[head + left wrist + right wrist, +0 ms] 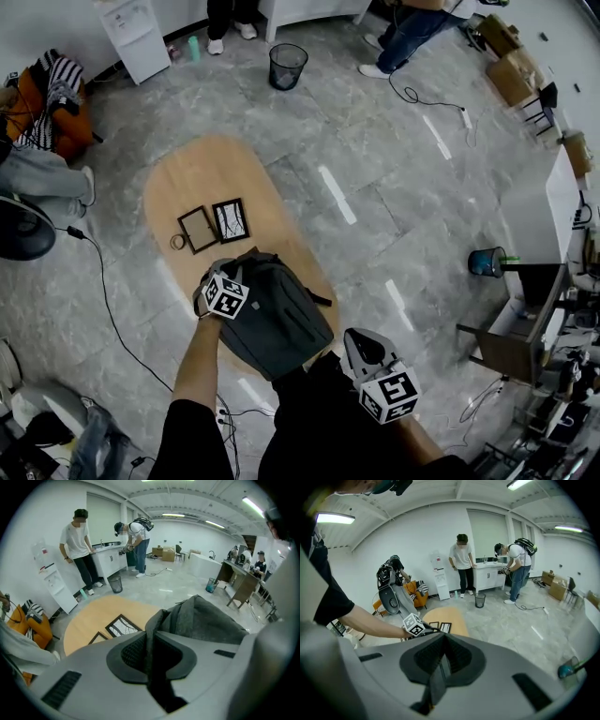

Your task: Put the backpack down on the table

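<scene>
A grey backpack point(277, 314) hangs over the near end of the oval wooden table point(206, 178); I cannot tell whether it rests on the top. My left gripper point(223, 281) is at its upper left, shut on a fold of the backpack's top fabric point(211, 620), which rises between the pads point(151, 641). My right gripper point(356, 345) is at the bag's near right corner, shut on a dark flat strap point(438, 677) of the backpack. In the right gripper view, the left gripper's marker cube point(414, 624) shows over the table point(445, 616).
Two black picture frames point(214, 225) and a small ring point(177, 242) lie mid-table, just beyond the bag. A mesh bin point(287, 66) and people stand by the far counter. A seated person point(37, 169) is at the left, and a blue bucket point(486, 262) at the right.
</scene>
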